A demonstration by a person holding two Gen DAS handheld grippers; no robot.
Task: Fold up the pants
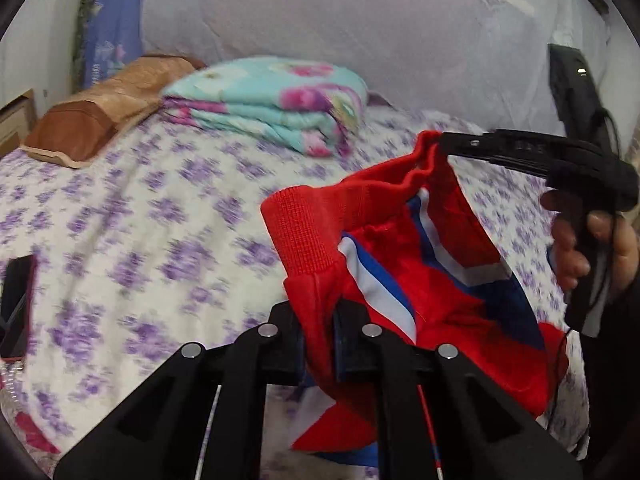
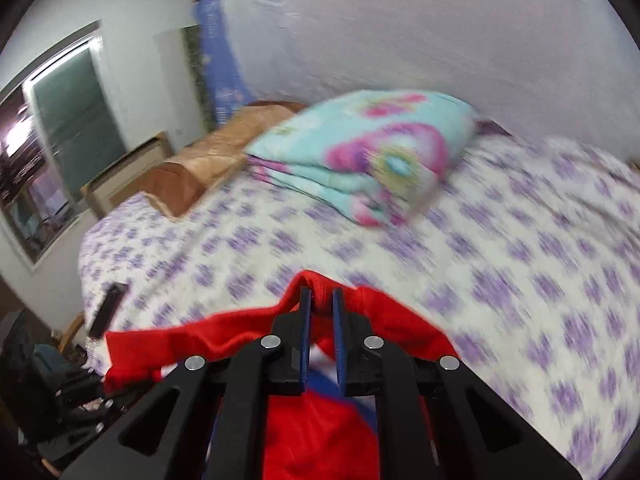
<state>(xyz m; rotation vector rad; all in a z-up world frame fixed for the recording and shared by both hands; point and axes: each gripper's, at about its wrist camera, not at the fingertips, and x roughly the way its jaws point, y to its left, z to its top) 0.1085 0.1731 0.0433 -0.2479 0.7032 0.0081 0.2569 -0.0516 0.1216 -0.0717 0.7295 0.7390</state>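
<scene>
The red pants [image 1: 400, 248] with white and blue side stripes hang in the air above the bed. My left gripper [image 1: 318, 320] is shut on the pants just below a ribbed red cuff. My right gripper [image 2: 320, 300] is shut on a red edge of the pants [image 2: 320, 432]; it also shows in the left wrist view [image 1: 444, 140], pinching the top of the fabric at the right. The left gripper shows dimly at the lower left of the right wrist view [image 2: 80, 400]. The cloth sags between the two grippers.
The bed [image 1: 140, 240] has a white sheet with purple flowers. A folded turquoise floral blanket [image 1: 272, 104] and a brown pillow [image 1: 104, 116] lie at its far side by the wall. A dark phone-like object [image 1: 16, 304] lies on the left edge.
</scene>
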